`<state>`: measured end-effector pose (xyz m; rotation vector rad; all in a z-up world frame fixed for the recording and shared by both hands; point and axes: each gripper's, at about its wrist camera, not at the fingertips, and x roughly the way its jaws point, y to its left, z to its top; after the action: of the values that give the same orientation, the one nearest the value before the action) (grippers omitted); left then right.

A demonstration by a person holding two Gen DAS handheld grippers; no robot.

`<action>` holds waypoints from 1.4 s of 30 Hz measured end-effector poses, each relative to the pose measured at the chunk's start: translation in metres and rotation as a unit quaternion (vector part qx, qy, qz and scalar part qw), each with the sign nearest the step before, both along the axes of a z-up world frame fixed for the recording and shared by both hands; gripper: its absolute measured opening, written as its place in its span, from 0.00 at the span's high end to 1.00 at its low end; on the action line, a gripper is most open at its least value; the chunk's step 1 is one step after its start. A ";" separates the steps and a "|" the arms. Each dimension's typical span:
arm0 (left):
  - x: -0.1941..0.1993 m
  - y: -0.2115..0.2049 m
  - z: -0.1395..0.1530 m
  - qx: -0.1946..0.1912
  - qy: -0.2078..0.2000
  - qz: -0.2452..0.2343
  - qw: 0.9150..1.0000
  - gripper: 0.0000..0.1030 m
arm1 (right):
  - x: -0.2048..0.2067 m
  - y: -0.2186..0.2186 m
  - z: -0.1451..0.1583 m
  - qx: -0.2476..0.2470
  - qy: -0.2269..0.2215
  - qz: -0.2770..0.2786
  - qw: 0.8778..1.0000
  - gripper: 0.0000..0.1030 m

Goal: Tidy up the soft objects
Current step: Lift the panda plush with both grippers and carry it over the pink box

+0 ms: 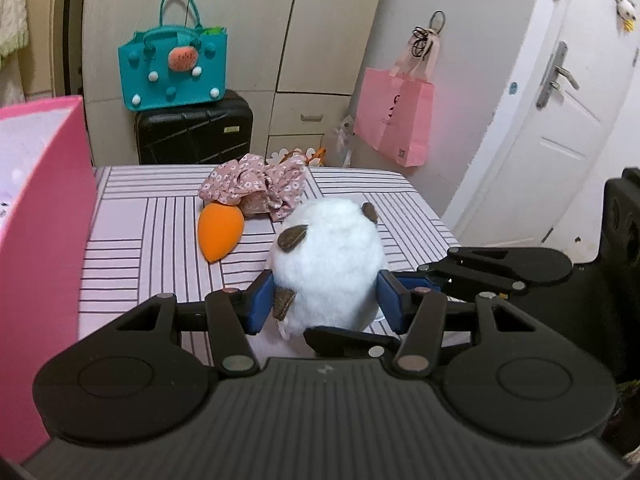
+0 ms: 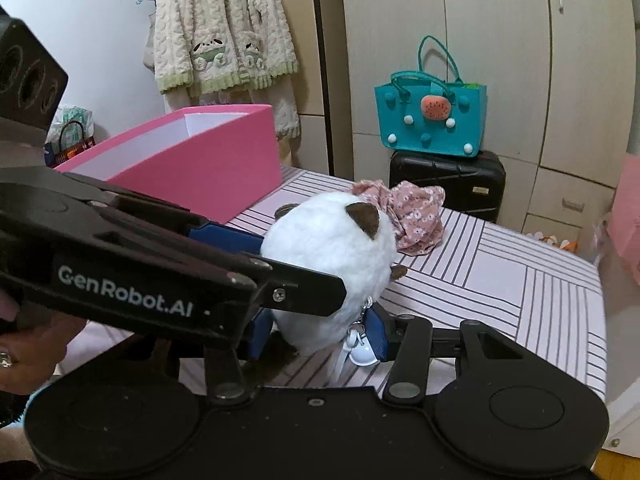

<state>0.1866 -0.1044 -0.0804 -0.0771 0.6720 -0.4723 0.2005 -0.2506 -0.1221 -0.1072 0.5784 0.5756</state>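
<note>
You have both tools pinching the white plush toy [image 1: 326,264] near the surface's [image 1: 160,256] near edge; your left tool [image 1: 325,300] grips its sides, your right tool [image 2: 320,330] its lower part, crossing the left. Beyond it lie an orange sponge [image 1: 220,232] and a floral cloth [image 1: 256,188]; the pink box [image 2: 200,164] stands at the left edge; "GenRobot.AI" reads on the left tool.

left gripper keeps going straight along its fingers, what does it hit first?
The left gripper already has its jaws pressed on the fluffy white plush ball with brown ears. Beyond the plush, probably the crumpled pink floral fabric on the striped table, though depth is hard to judge.
</note>
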 end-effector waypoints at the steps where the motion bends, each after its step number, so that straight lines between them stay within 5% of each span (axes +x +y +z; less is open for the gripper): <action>1: -0.005 0.000 0.003 0.002 -0.002 -0.001 1.000 0.48 | -0.005 0.001 0.003 -0.003 -0.002 -0.002 1.000 0.47; 23: -0.094 0.063 0.060 -0.016 -0.019 -0.019 1.000 0.48 | -0.087 0.044 0.068 -0.020 -0.001 0.031 0.999 0.47; 42: -0.108 0.173 0.103 -0.036 -0.086 0.015 0.996 0.48 | -0.098 0.140 0.118 -0.045 -0.077 0.091 0.992 0.47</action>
<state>0.0790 0.0685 0.0225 -0.1132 0.4851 -0.4675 0.1024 -0.1108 -0.0044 -0.2901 0.4469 0.7105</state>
